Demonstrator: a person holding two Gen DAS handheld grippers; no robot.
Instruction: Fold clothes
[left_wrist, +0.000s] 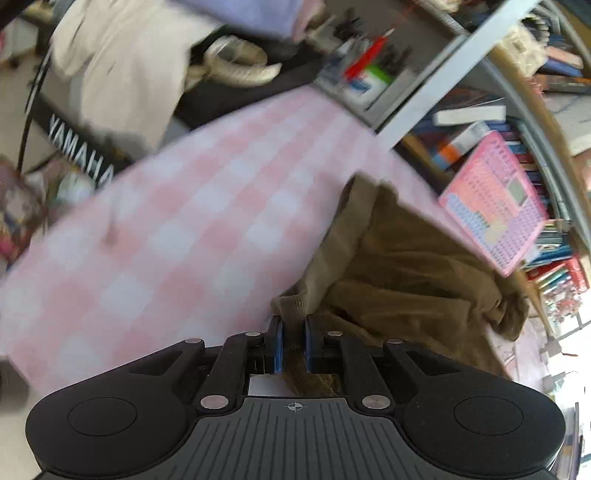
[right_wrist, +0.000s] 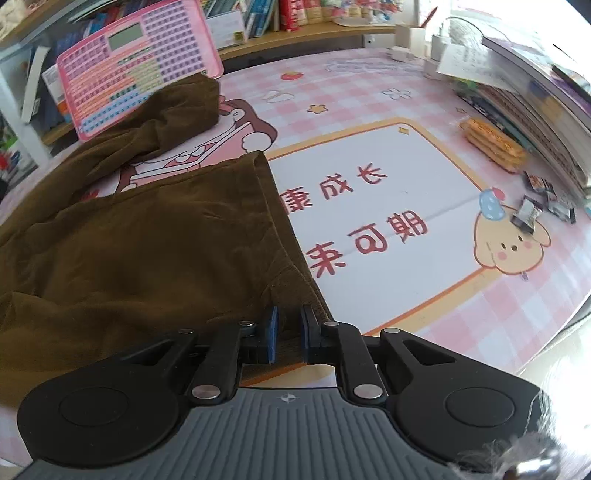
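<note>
- Olive-brown corduroy garment (right_wrist: 147, 236) lies rumpled on the pink checked surface (right_wrist: 480, 317)
- Left gripper (left_wrist: 293, 330) clamped on a fold of its cloth
- Right gripper (right_wrist: 289, 325) pinched on its ribbed edge
- Pink toy keyboard (right_wrist: 136, 62) just behind the garment

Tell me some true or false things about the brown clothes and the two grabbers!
1. Both grabbers pinch the brown clothes. True: the left gripper and the right gripper each have brown cloth between their pads.
2. The clothes are neatly folded. False: they lie spread and rumpled.
3. The mat is pink checked. True.
4. A pink toy tablet lies on top of the clothes. False: it leans up behind them by the books.
5. The clothes are blue. False: brown.
</note>
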